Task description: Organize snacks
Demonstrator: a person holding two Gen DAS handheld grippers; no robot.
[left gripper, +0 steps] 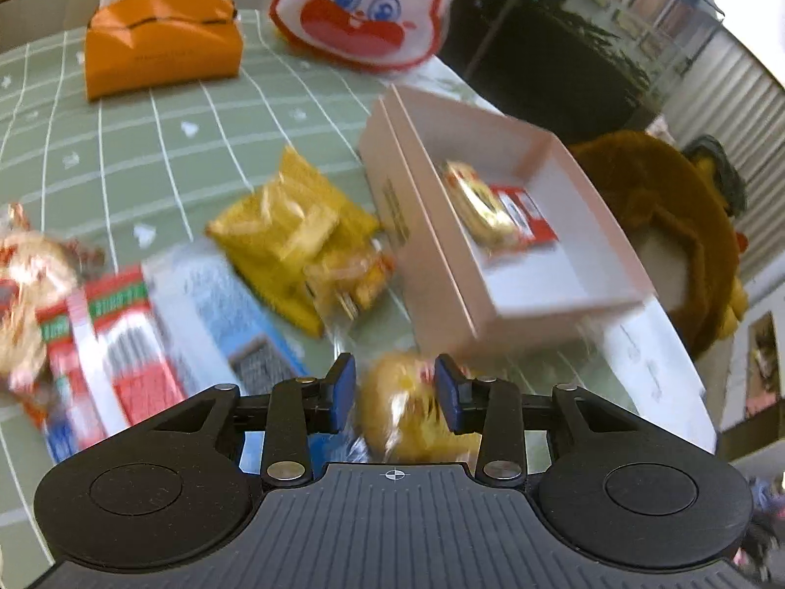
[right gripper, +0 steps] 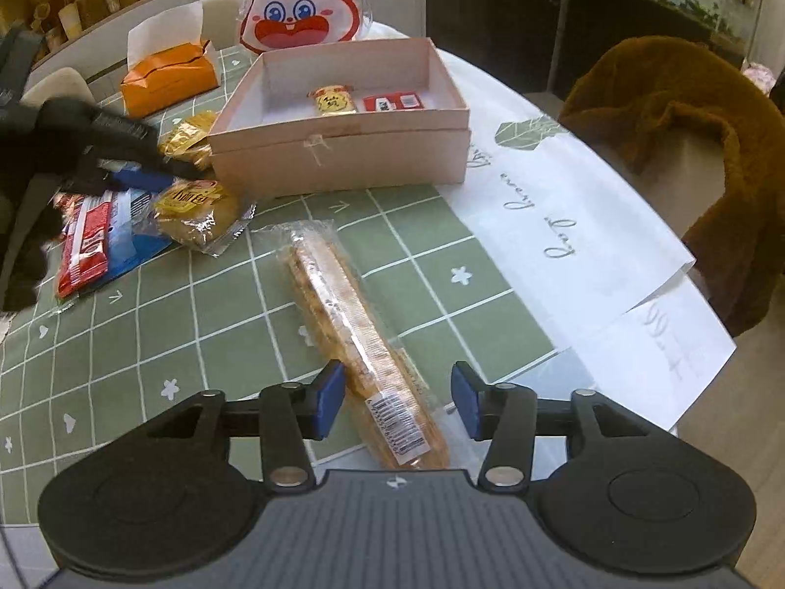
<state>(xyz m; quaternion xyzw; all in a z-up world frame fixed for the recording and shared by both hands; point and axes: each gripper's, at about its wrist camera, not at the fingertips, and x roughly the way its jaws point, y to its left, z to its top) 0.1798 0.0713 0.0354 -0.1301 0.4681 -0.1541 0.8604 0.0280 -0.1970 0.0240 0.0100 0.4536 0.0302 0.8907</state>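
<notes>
I read very little here. The white paper sheet [right gripper: 579, 226] on the table edge carries cursive grey lettering, upside down to me and not legible. The long wrapped cracker pack [right gripper: 353, 338] has a barcode label, digits too small. The round yellow snack [right gripper: 196, 211] bears red lettering I cannot make out.

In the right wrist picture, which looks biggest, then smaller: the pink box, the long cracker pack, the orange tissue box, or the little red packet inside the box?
1. pink box
2. long cracker pack, though it sits nearest the camera, which enlarges it
3. orange tissue box, farther away, so shrunken
4. little red packet
</notes>
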